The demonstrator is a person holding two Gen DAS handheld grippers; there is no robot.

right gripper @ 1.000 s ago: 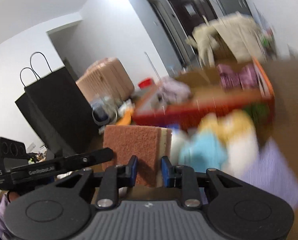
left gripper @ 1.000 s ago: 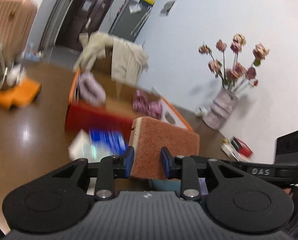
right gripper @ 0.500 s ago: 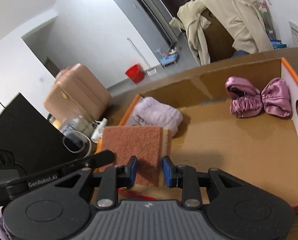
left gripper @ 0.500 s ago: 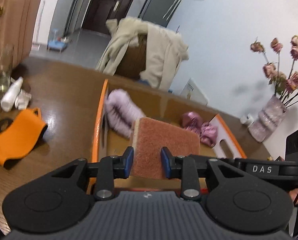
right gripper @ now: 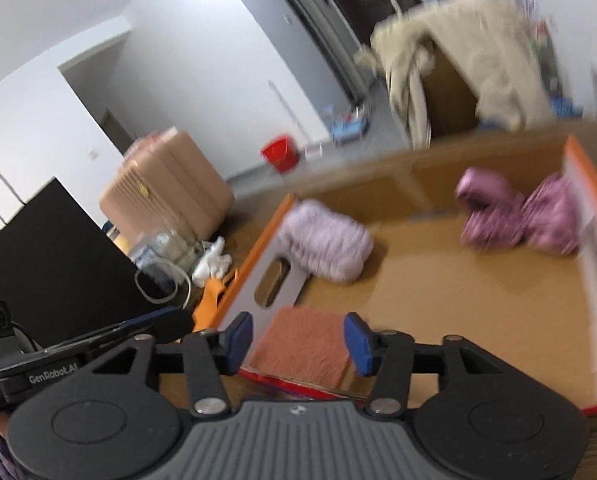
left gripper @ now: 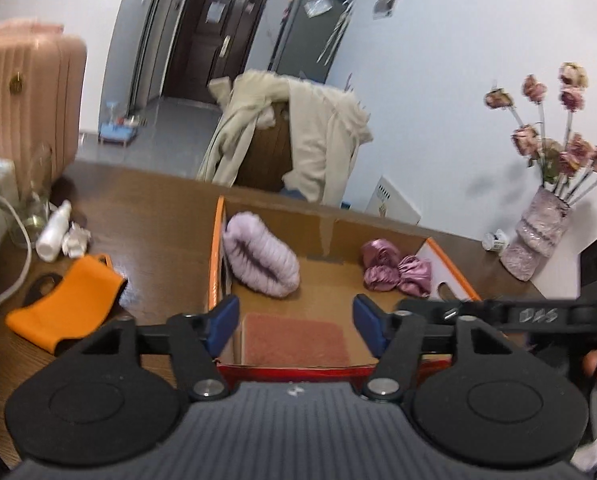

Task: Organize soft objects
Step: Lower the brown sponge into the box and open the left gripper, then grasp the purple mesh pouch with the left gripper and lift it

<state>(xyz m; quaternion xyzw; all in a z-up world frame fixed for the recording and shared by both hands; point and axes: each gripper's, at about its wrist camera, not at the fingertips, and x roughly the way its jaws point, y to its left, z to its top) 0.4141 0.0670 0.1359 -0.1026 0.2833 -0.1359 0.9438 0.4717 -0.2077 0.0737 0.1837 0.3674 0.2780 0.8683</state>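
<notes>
Both grippers stand released and hold nothing: the left gripper (left gripper: 296, 318) and the right gripper (right gripper: 298, 338) each hang with jaws spread above the sponge (left gripper: 296, 340), which lies flat on the floor of the cardboard box (left gripper: 450, 268) against its near wall. To finish the step well, both should withdraw straight up, clear of the sponge. Half a second earlier, both grippers clamped the sponge upright over the box.
</notes>
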